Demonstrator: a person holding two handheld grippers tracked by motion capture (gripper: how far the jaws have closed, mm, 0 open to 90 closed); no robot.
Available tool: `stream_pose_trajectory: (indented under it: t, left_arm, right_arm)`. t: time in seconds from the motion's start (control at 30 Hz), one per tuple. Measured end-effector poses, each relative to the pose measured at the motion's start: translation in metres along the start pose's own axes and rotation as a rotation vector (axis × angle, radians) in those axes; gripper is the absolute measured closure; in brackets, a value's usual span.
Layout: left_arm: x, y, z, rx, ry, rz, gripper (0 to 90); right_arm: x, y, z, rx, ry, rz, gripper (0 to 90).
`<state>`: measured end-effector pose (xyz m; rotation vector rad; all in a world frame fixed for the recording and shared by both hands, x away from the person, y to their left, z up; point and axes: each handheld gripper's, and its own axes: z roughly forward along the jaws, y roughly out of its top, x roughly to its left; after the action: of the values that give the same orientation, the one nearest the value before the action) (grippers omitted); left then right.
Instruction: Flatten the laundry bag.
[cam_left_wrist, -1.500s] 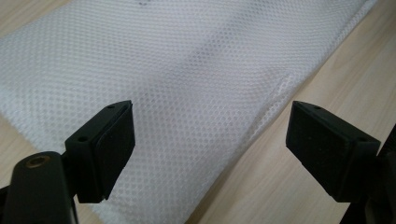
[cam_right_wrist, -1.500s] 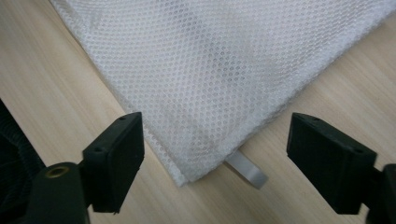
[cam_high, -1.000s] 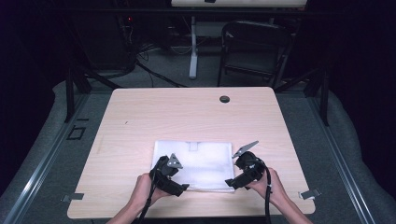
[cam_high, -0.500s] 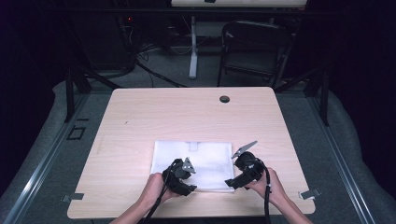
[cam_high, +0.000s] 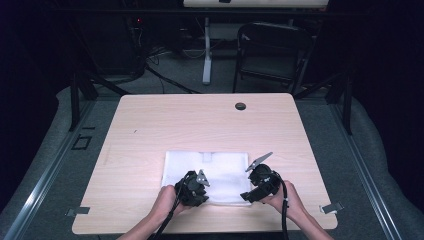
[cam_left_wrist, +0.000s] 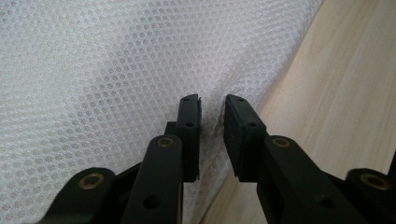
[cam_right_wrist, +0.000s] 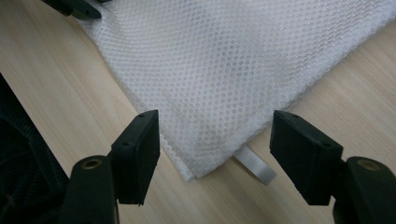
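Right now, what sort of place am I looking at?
Probably a lab or recording studio, not a home: a lone wooden table on grey carpet, dark surroundings with cables and equipment stands behind, a folding chair, and a white mesh bag laid out for handling.

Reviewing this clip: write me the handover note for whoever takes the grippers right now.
Left gripper: jaws have just been closing, nearly shut, pinching a fold at the near edge of the white mesh bag.
Right gripper: jaws have just been closing but are wide apart, straddling the bag's near right corner, pads not on it yet; a white tab sticks out beside that corner.
Bag lies flat on the table, near its front edge.
Done: left hold about made.
Left: close right on the corner, then probably lift or fold.
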<state>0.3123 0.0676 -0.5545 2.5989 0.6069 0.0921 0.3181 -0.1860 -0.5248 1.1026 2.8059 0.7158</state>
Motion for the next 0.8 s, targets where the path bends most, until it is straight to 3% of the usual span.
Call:
stream_pose_trajectory:
  t: [0.13, 0.33, 0.47, 0.57, 0.8]
  left_arm:
    - [0.001, 0.0, 0.0, -0.006, 0.009, -0.003, 84.1]
    - [0.002, 0.001, -0.003, -0.023, 0.016, -0.001, 86.8]
    - [0.003, 0.001, -0.006, -0.037, 0.021, -0.006, 86.9]
    - [0.003, 0.002, -0.008, -0.048, 0.026, -0.007, 86.9]
    - [0.003, 0.002, -0.011, -0.066, 0.031, -0.011, 86.9]
  right_arm:
    - [0.001, 0.0, -0.001, 0.001, 0.009, -0.017, 40.1]
    - [0.01, 0.002, -0.002, -0.018, 0.013, -0.052, 65.9]
    - [0.02, 0.004, -0.003, -0.033, 0.007, -0.098, 77.3]
    - [0.026, 0.006, -0.001, -0.029, 0.008, -0.125, 80.0]
    - [0.032, 0.008, 0.003, -0.031, 0.008, -0.137, 84.3]
